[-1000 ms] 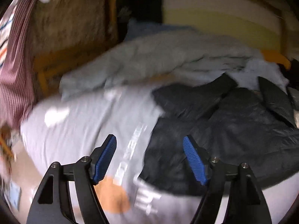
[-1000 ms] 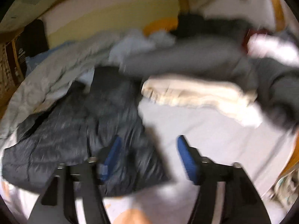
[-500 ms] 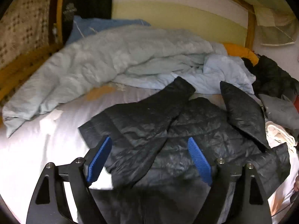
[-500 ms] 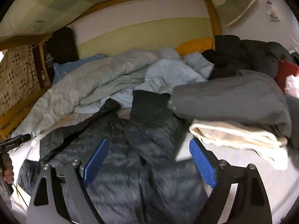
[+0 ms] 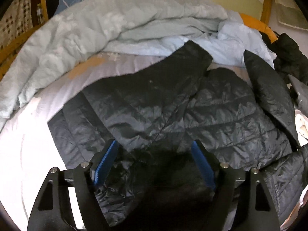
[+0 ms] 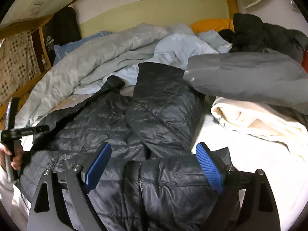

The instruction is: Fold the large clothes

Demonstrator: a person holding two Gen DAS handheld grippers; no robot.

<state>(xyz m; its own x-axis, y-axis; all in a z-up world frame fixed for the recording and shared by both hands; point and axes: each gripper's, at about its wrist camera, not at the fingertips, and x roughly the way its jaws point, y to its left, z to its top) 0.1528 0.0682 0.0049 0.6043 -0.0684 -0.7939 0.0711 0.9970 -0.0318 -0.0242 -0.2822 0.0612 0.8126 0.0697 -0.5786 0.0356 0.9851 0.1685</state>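
hidden stuff: near hem of the black puffer jacket [image 5: 173, 111] runs under the jaws and off the bottom edge in both views, so can't see where it ends
jacket: spread flat on the bed [image 5: 34, 154], long axis runs away from the cameras, sleeves reach toward the pale blue duvet [image 5: 100, 23]
left gripper [image 5: 154, 163]: jaws closing but wide, nothing pinched, jacket right below
right gripper [image 6: 154, 165]: jaws wide, over the jacket's zipper, empty
right side: grey garment [image 6: 248, 77] on cream cloth [image 6: 259, 123], just beside the jacket

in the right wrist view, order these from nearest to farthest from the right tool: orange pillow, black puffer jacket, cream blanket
1. black puffer jacket, directly beneath the right tool.
2. cream blanket, off to the right.
3. orange pillow, far back against the wall.
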